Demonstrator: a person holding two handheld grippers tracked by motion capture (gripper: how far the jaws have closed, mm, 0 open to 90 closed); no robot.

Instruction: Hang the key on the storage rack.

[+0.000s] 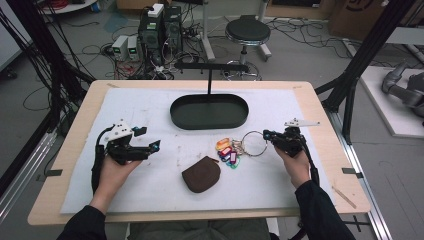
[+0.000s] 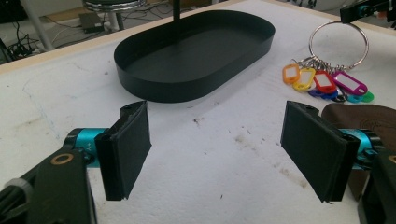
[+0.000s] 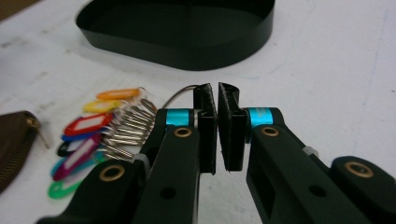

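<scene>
- Nearest the high camera, the person's dark sleeves come in from the bottom edge; each hand holds a gripper over the table.
- The left gripper [image 1: 150,146] hovers above the left part of the mat with its jaws spread wide and nothing between its flat black pads [image 2: 128,149].
- The right gripper [image 3: 218,100] has its jaws nearly together, pinched on the thin wire of the large metal ring [image 2: 339,45] at its far right edge.
- The table [image 1: 75,127] is pale wood, covered by a white mat [image 1: 140,107] that is scuffed and faintly stained.
- Around the table lies a grey floor with loose cables, computer boxes [image 1: 161,27], a round black stool [image 1: 247,31] and black frame posts.
- The ring carries a cluster of small split rings and plastic key tags [image 2: 327,81] in orange, yellow, red, purple, blue and green, fanned on the mat between the grippers.
- A brown pouch [image 1: 201,174] with a zip, soft and rounded, lies just in front of the tags.
- The black oval tray [image 1: 209,111] sits at the far middle of the mat, its low wall smooth and matte, with a thin black post rising behind it; its floor is bare.
</scene>
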